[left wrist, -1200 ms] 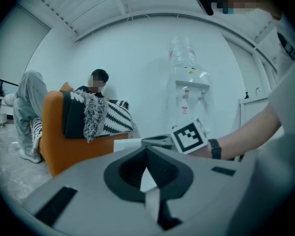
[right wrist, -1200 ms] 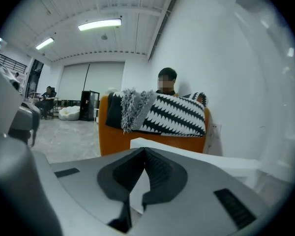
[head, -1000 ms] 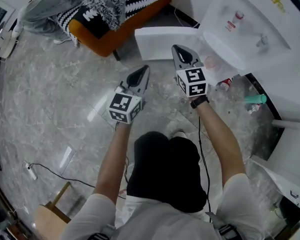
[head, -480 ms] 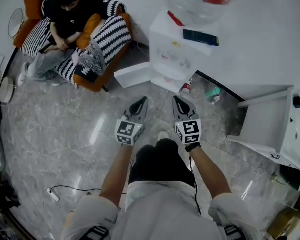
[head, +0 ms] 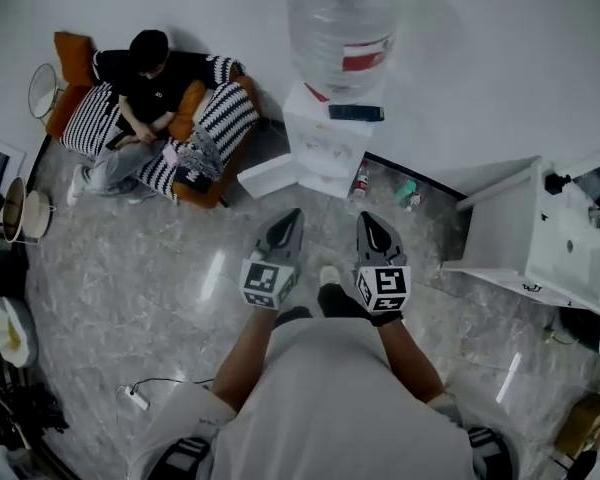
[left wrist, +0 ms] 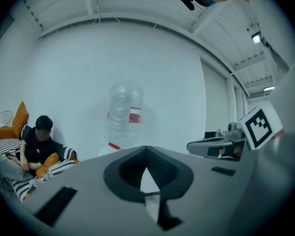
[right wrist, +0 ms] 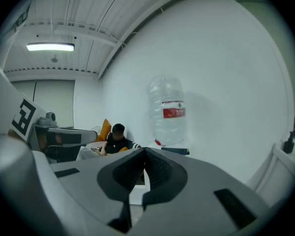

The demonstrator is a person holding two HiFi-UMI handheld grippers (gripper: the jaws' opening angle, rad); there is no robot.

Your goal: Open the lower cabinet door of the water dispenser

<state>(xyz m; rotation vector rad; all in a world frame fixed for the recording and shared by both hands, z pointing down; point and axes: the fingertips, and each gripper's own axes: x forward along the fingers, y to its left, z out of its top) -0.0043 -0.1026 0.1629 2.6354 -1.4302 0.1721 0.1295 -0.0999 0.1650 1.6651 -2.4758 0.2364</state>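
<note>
Head view. At top centre, a white water dispenser (head: 325, 148) against the wall, with a big clear bottle (head: 340, 23) upside down on it. Red label (head: 363, 60) on the bottle, print too small to read. A dark flat thing (head: 356, 113) on the dispenser's top, kind unclear. Lower door (head: 270, 175) already swung out to the left, low beside the body; inside of the compartment not visible from here. Two small bottles (head: 361, 181) on the floor just right of the dispenser, labels unreadable. In the upper left, a person (head: 145, 73) seated on an orange sofa (head: 198, 194). At the right edge, a white cabinet (head: 500, 233), partly cut off. In the middle, left claw (head: 292, 215) and right claw (head: 368, 218) side by side, tips toward the dispenser, well apart from it and touching nothing. Black-and-white square markers on both cubes, no letters.

Left gripper view. Jaws together at the tip, nothing between them. Bottle and red label in the centre above the claw, blurred. Dispenser body and door mostly hidden behind the claw's own grey body. Person and sofa at lower left. Other claw's marker cube (left wrist: 259, 127) at the right.

Right gripper view. Jaws pressed together, empty. Bottle just right of centre, white marks on the red label too small to read. Dark flat thing just above the claw. Door hidden behind the claw.
</note>
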